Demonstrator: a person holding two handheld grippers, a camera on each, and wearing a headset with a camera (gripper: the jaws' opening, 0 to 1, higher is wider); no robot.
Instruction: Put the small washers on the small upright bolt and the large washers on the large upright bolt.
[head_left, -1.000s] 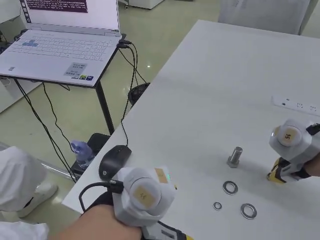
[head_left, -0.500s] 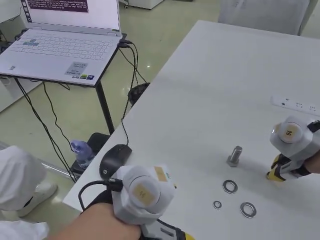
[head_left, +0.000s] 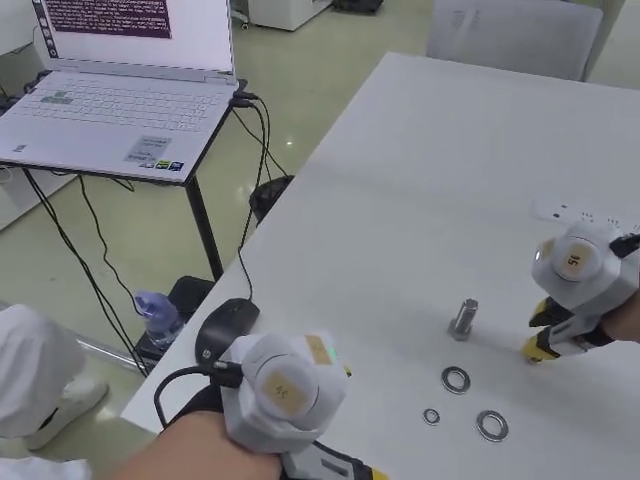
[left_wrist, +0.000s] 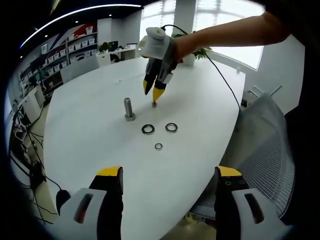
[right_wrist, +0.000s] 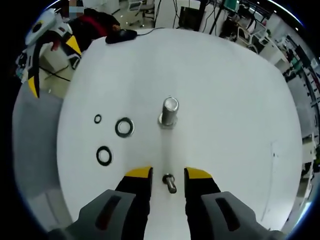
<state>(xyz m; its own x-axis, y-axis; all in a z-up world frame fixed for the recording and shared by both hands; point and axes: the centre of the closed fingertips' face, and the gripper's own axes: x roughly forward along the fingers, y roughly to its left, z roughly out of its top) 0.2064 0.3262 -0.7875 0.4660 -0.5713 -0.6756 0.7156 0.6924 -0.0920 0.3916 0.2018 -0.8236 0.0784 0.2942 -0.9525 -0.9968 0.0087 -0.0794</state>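
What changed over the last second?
Nothing among the parts. The head view slid because the camera moved. The right gripper still straddles the small bolt, jaws open, next to the large bolt. The left gripper stays open and empty. The three washers lie flat where they were. Nothing was gripped or released.

1. Table (head_left: 450, 180): smooth, matt white top.
2. Large bolt (head_left: 465, 318), small bolt (right_wrist: 170, 182) and washers (head_left: 456, 379): bare silvery metal, lightly glossy.
3. Left gripper (left_wrist: 168, 172) and right gripper (right_wrist: 167, 174): matt grey plastic shells, yellow-tipped black jaws.
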